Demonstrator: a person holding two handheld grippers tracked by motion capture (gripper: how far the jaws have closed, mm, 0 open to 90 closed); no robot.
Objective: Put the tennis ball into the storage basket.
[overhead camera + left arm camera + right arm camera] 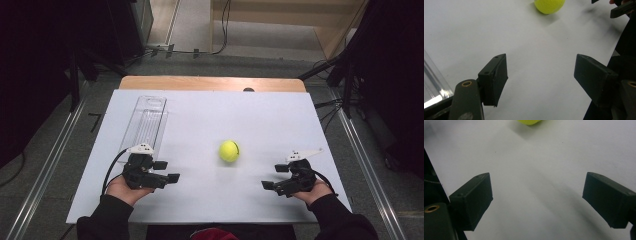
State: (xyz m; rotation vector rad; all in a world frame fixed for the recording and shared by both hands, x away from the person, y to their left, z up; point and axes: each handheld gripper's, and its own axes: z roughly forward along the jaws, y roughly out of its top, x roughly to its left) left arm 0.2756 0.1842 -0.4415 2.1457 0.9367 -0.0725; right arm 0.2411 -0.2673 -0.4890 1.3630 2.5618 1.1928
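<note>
A yellow ball lies on the white worktop, near its middle, between the two hands and a little beyond them. The left tongs rest near the front edge, jaws spread apart with nothing between them. The right tongs sit well apart on the other side, jaws likewise spread wide and bare. A clear tray lies just beyond the left tongs; its contents are hard to make out. In the right gripper view the ball is cut off by the top edge.
</note>
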